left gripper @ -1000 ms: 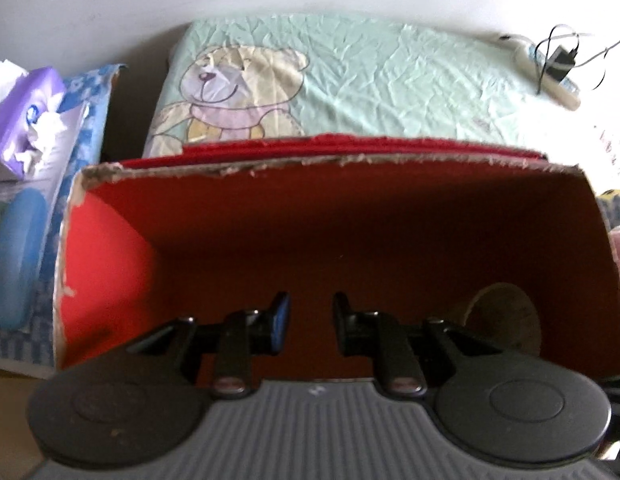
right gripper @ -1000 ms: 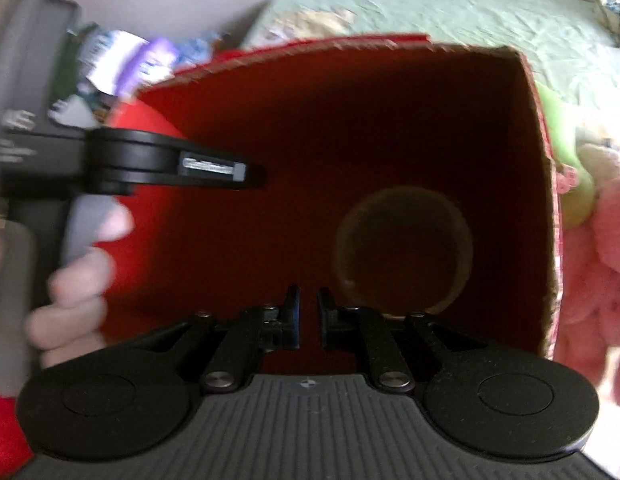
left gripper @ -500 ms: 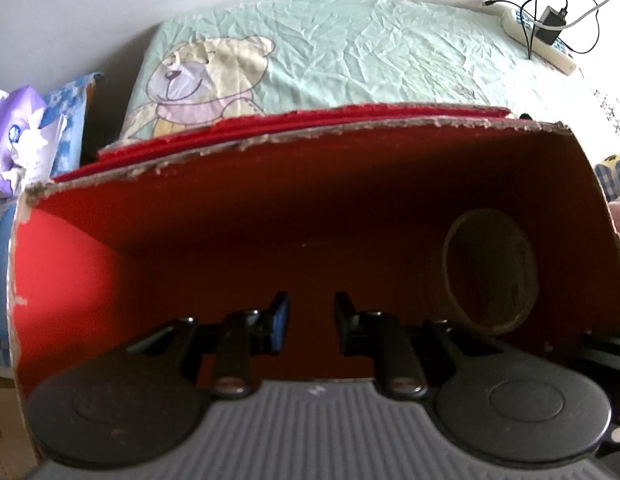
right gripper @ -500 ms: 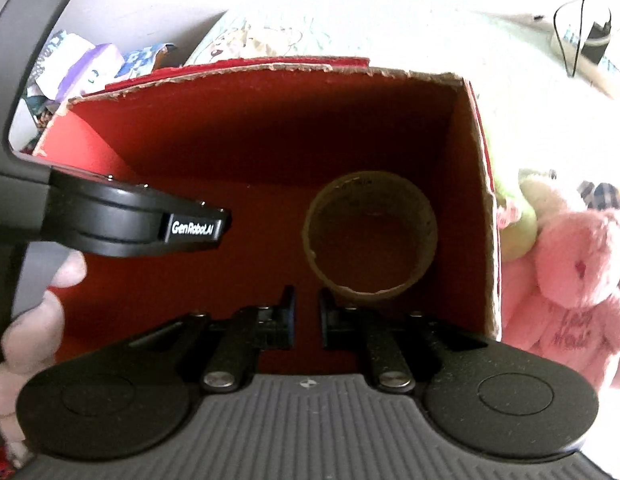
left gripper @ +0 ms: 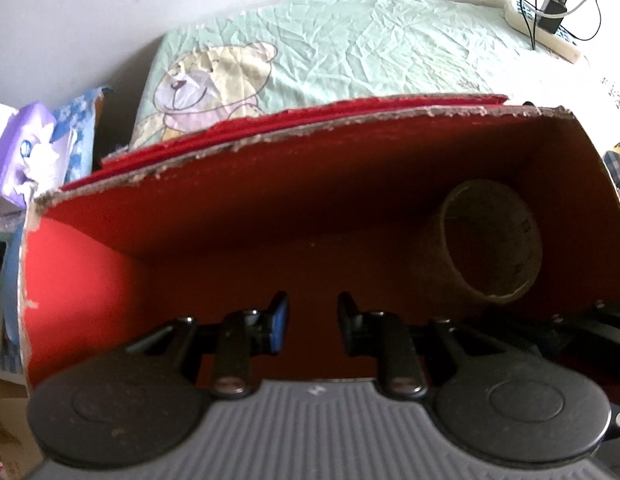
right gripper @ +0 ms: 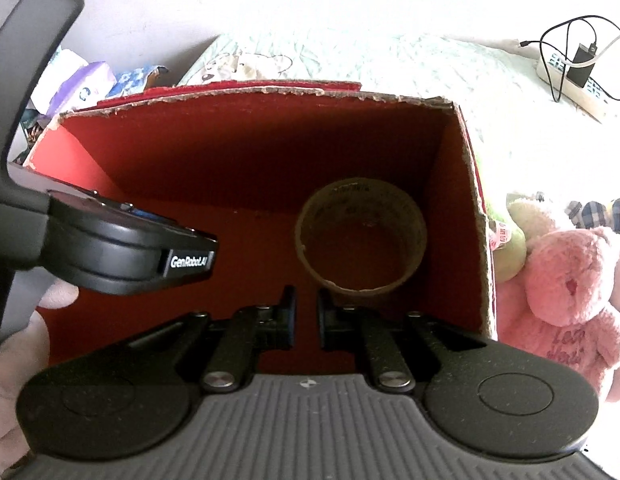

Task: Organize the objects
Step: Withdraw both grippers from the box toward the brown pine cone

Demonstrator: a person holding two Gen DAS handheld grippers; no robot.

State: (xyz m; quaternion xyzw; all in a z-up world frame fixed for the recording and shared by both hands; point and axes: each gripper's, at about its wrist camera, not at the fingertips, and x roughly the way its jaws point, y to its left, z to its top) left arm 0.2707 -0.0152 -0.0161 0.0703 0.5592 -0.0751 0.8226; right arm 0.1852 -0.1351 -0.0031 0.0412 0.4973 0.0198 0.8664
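Since the earlier frame, left tongs have shifted across the red box, widening with nothing between them. Right tongs have clenched, empty, above the box floor. Cardboard tape ring sits inside the box by its right wall, just beyond the right tongs. Pink plush toy lies outside on the bed.
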